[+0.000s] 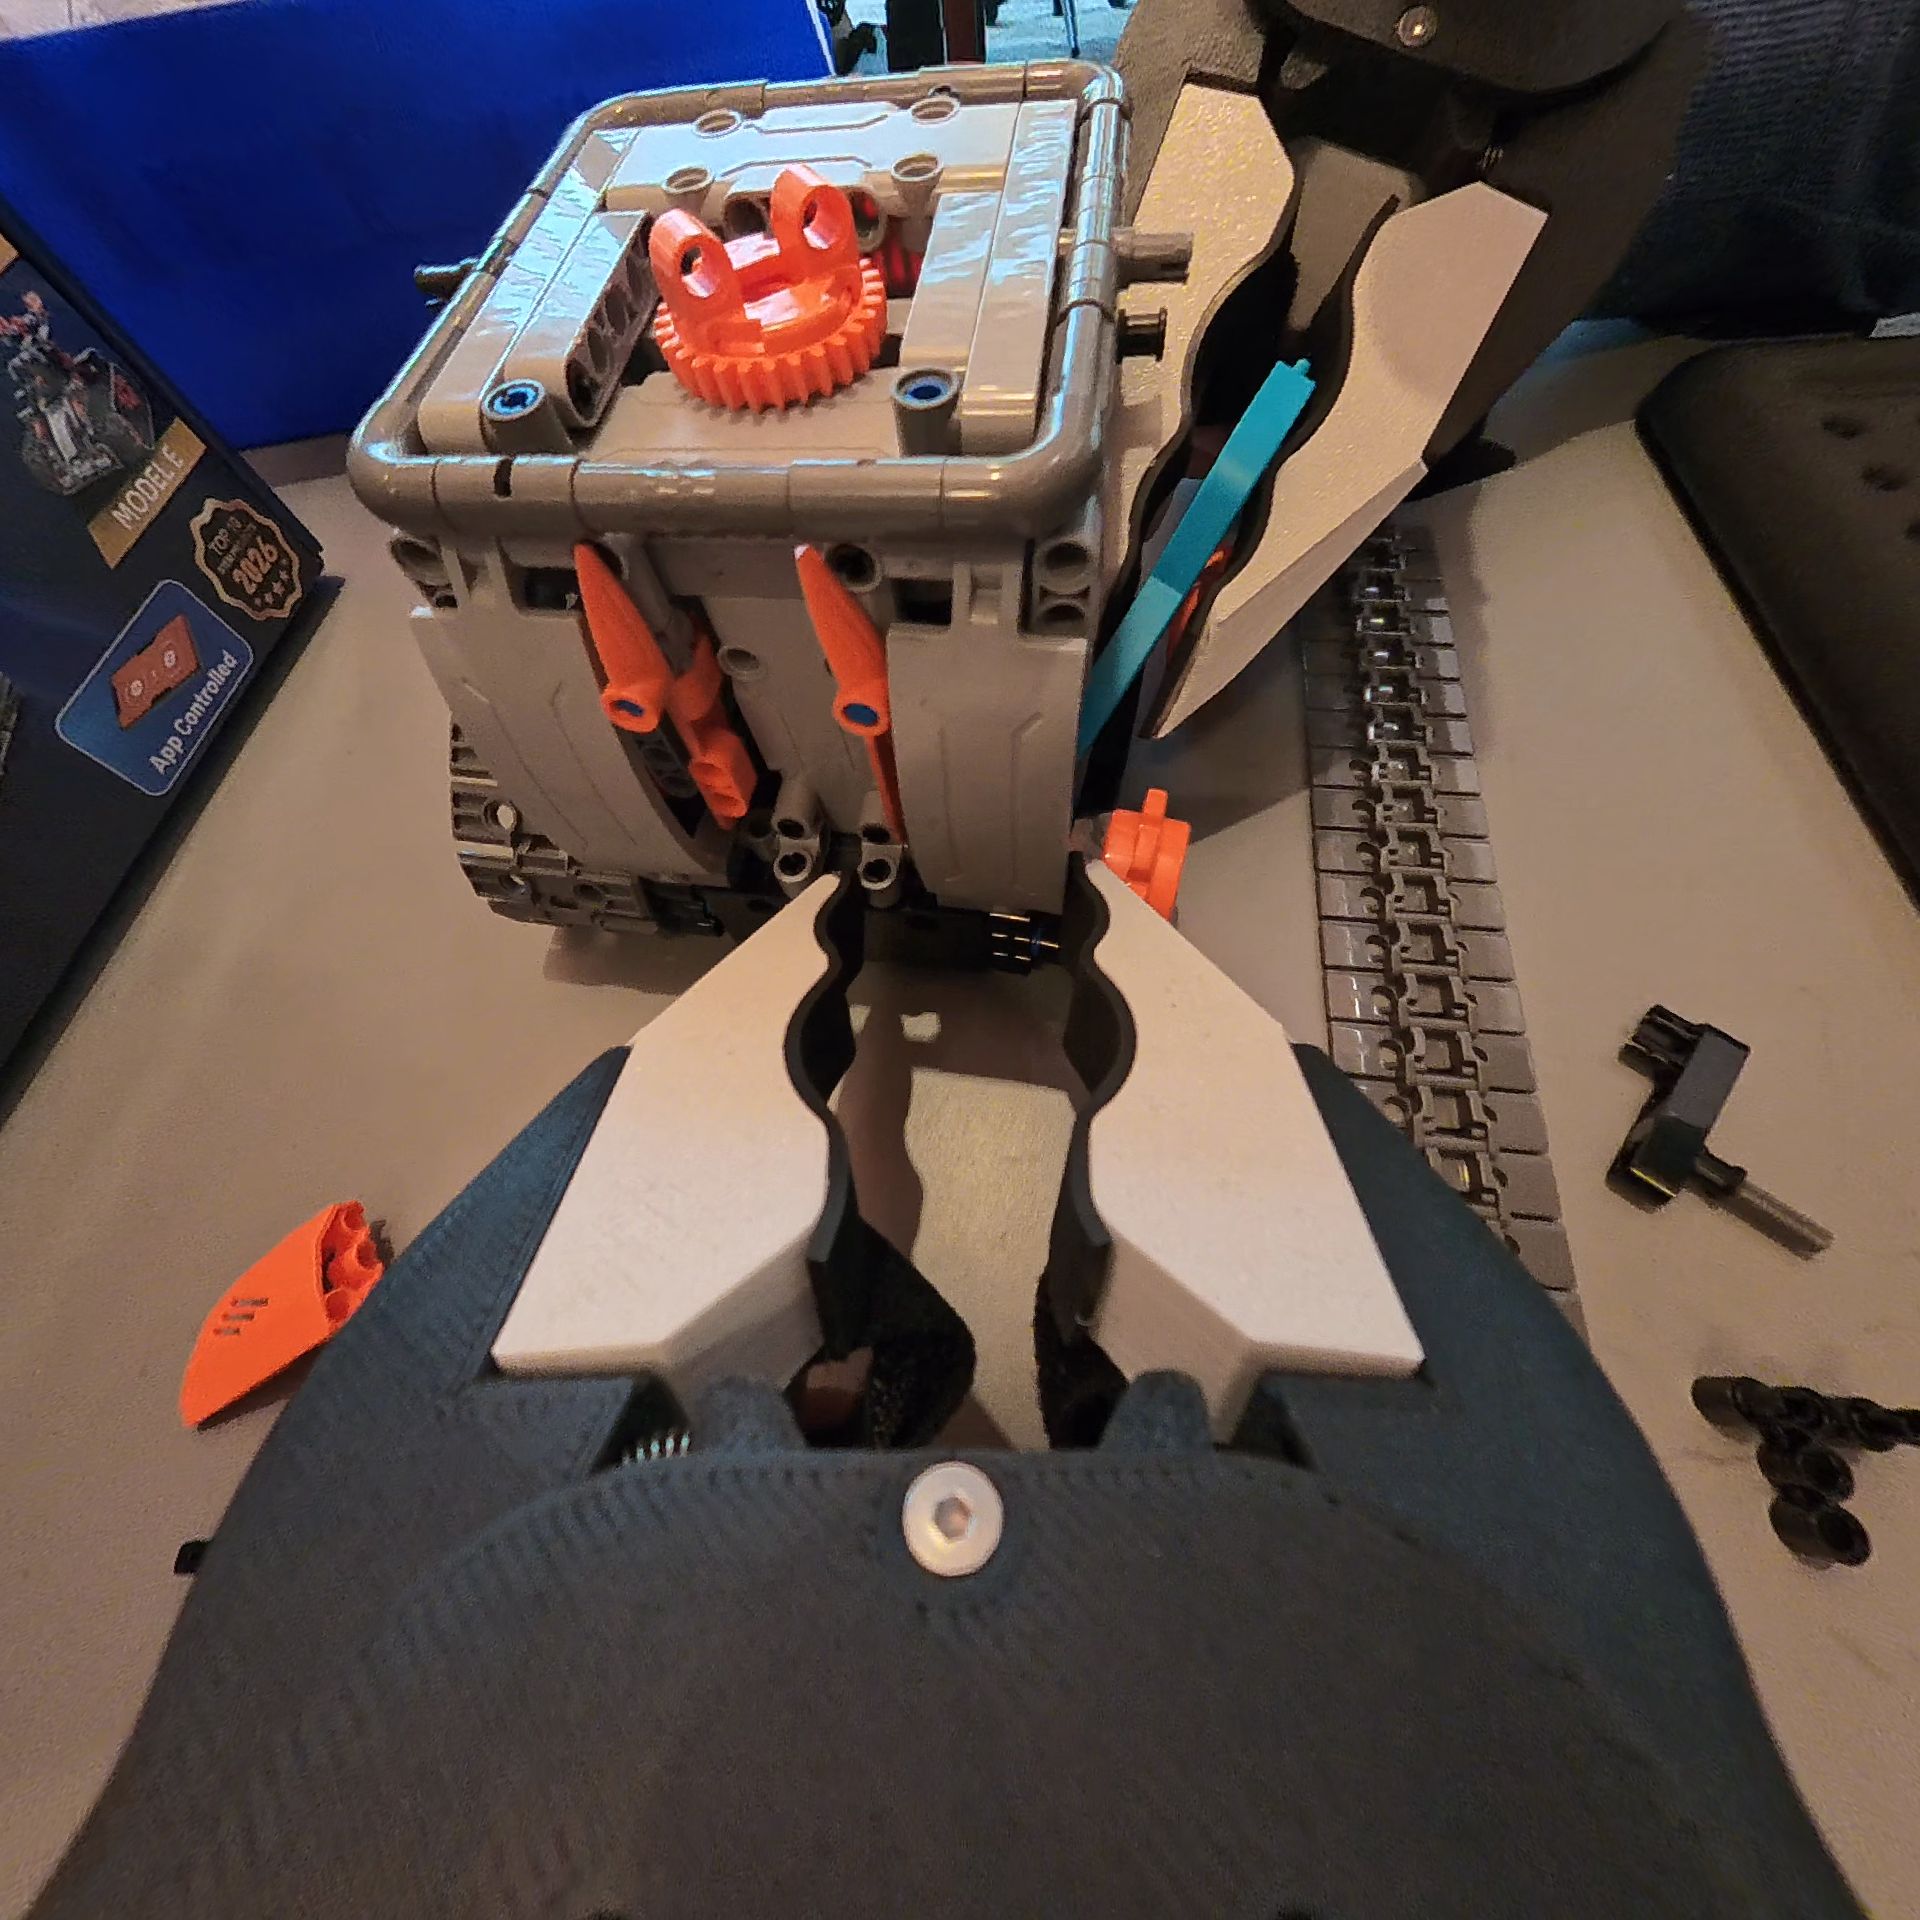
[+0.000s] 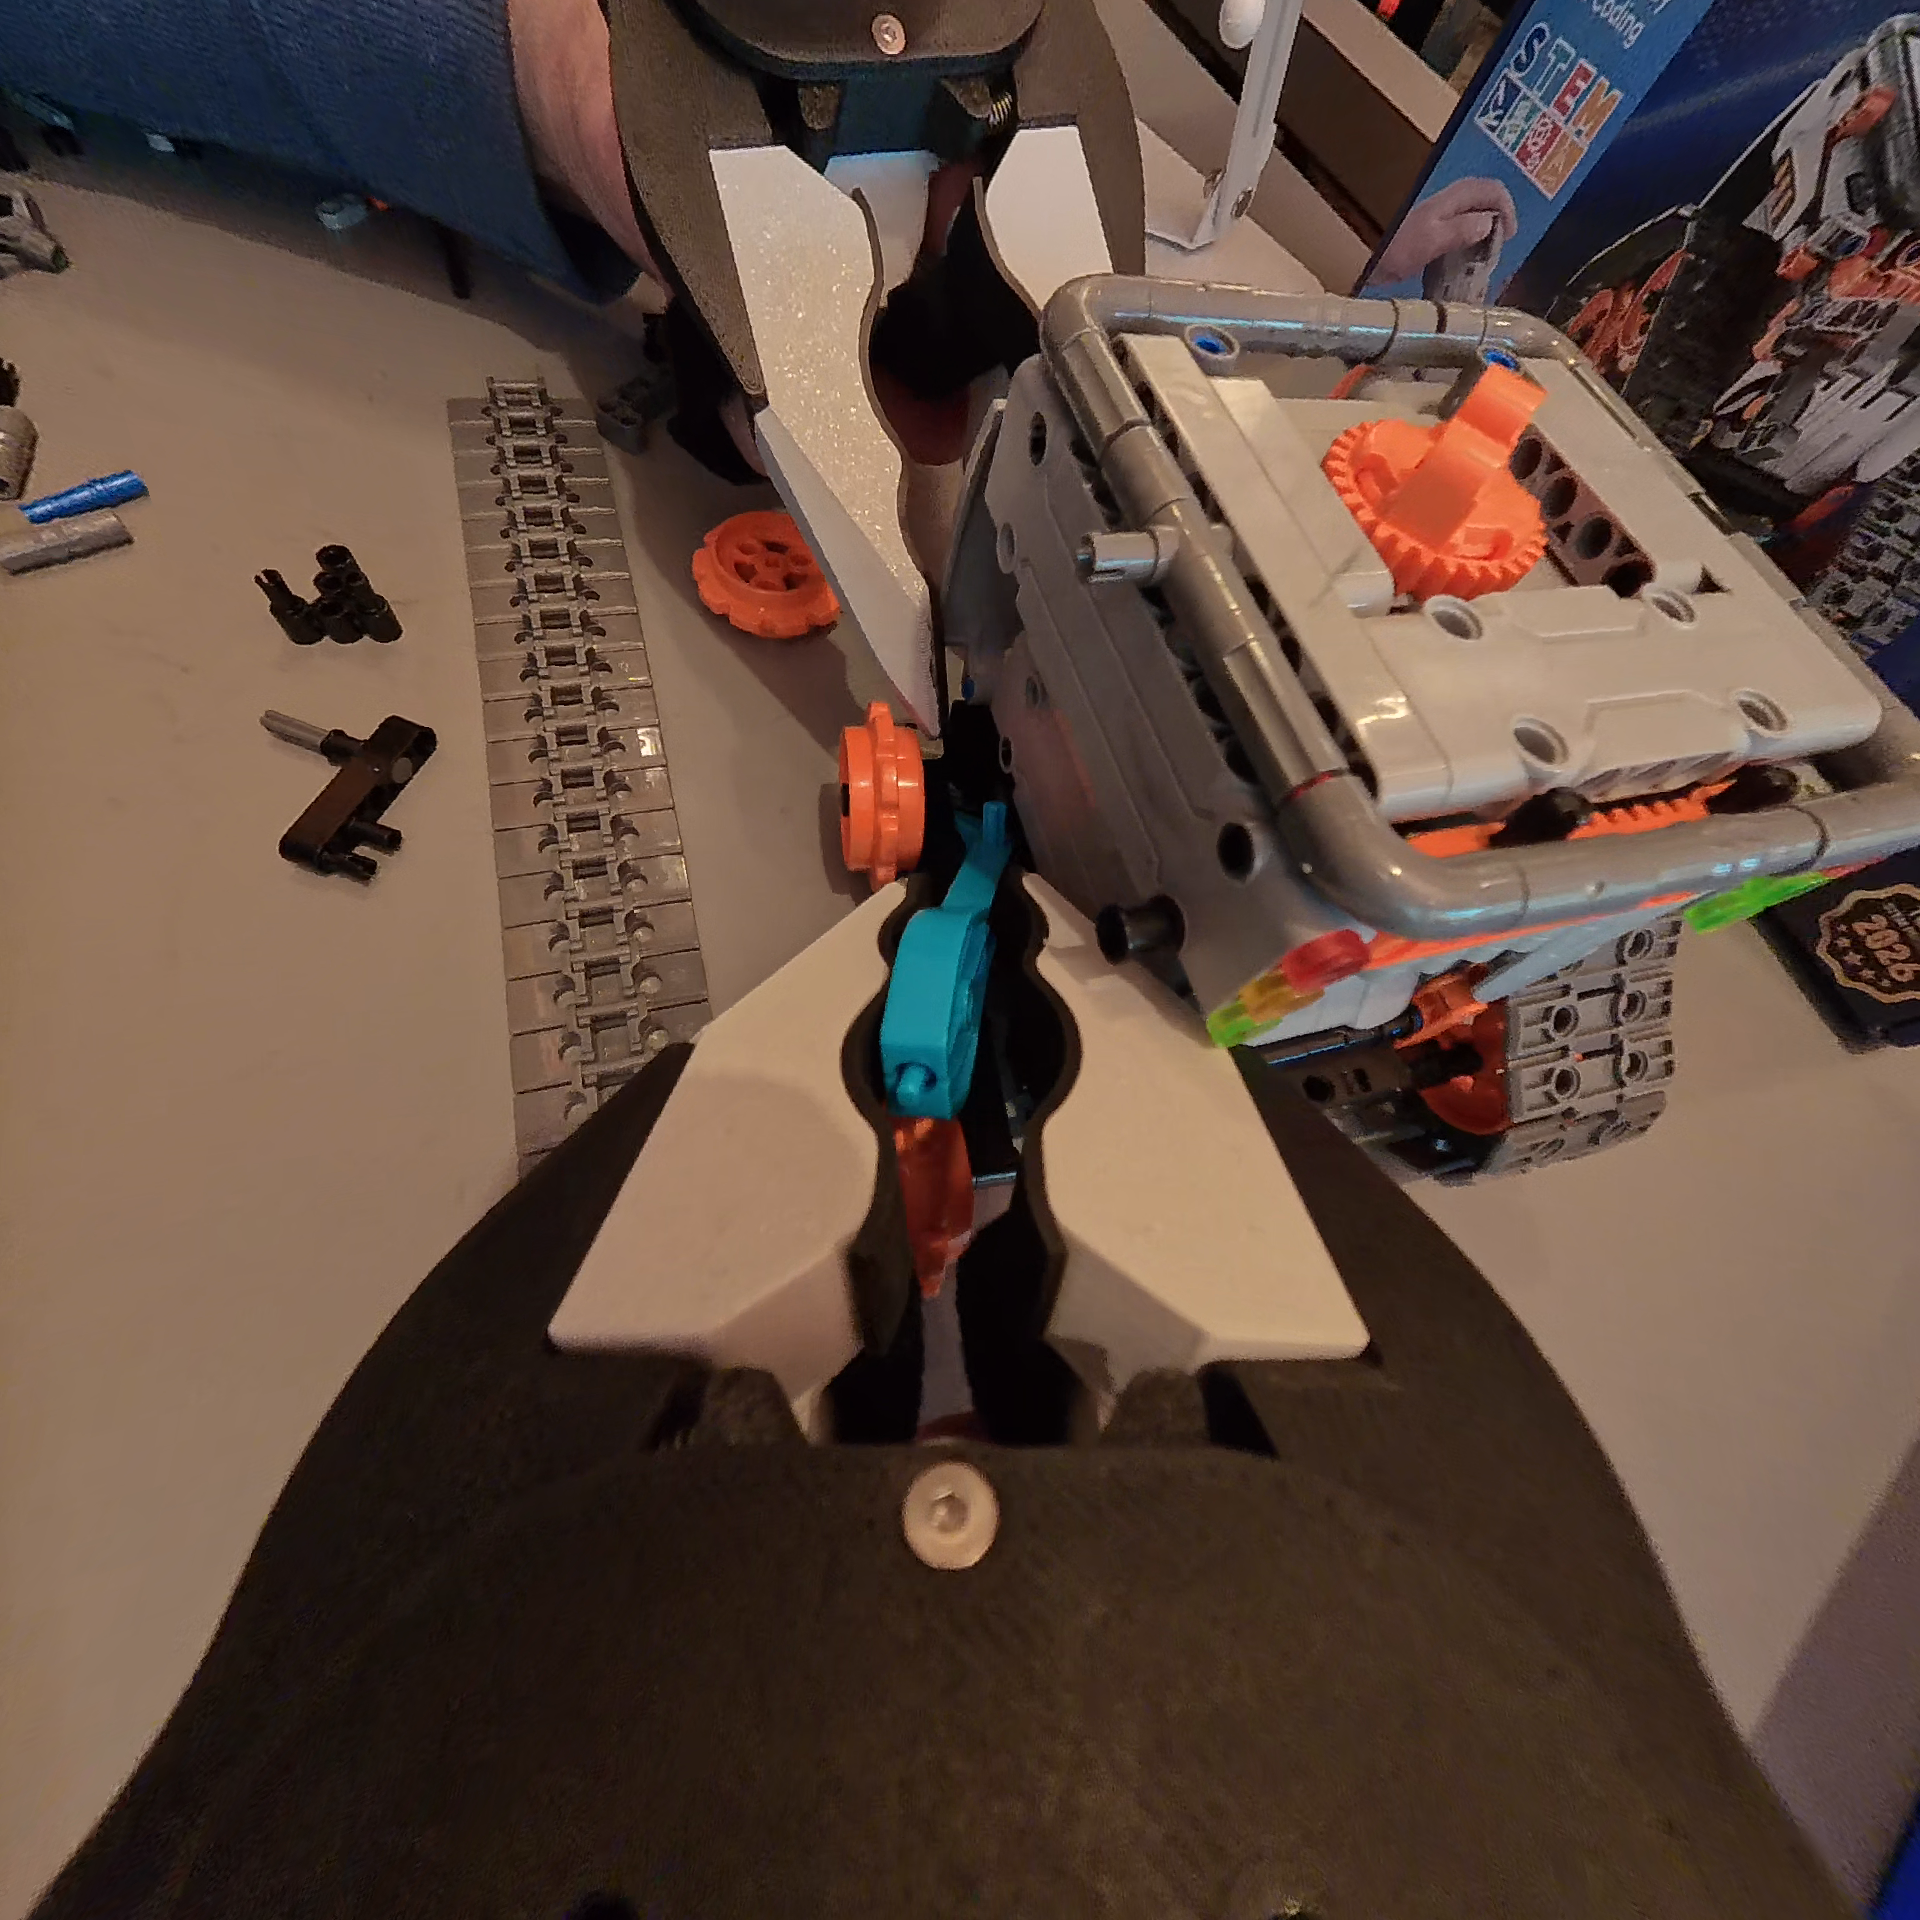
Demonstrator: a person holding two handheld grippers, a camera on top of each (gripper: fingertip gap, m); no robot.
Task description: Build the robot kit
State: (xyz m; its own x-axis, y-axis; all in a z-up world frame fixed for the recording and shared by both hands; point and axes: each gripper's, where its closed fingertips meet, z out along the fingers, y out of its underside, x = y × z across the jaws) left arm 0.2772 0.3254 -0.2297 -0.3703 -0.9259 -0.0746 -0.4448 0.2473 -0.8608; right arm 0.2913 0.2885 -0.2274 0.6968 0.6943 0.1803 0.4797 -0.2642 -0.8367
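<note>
We note printed writing on two things only. The dark box [image 1: 125, 582] at the left carries a gold strip, a round seal and a blue badge with lettering. The blue box [image 2: 1621, 156] bears coloured letters.

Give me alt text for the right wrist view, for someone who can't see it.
The right gripper grips a teal brick tool beside a grey and orange brick-built vehicle on a pale table. The left gripper reaches in opposite, near an orange gear and a grey track strip.
</note>
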